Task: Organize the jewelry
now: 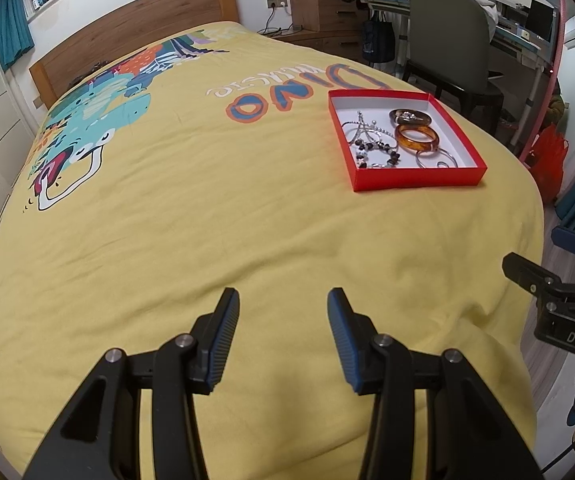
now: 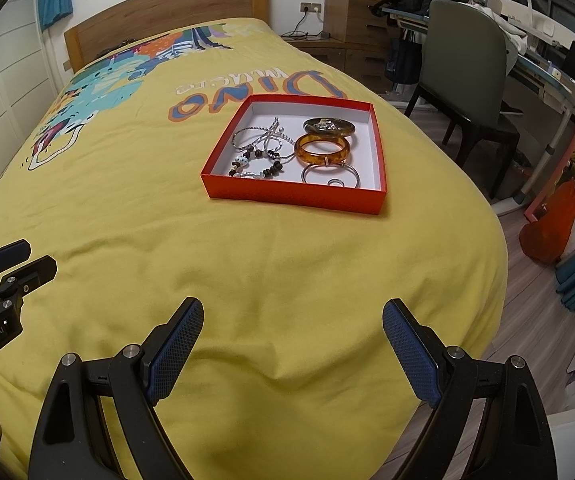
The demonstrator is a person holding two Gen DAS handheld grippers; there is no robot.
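Red box (image 2: 293,200) sits on the yellow bedspread (image 2: 167,248), toward the bed's right edge, lid off, white inside. In it: an amber bangle (image 2: 321,150) in the middle, a dark oval piece (image 2: 329,126) just behind it at the far wall, a thin silver hoop (image 2: 329,176) at the near wall touching the bangle. On the left half, a silver chain tangle (image 2: 263,138) lies with a beaded bracelet (image 2: 255,166) of dark and pale beads overlapping it.

Left hand-held gripper (image 1: 283,334) hovers over the near bedspread, fingers apart, nothing between them. Right hand-held gripper (image 2: 292,344) does the same, spread wider, also bare. Both are well short of the box, with only wrinkled cover between.

Beyond: wooden headboard (image 2: 167,12), and a grey chair (image 2: 463,64) beside the bed at a cluttered table (image 2: 535,60).
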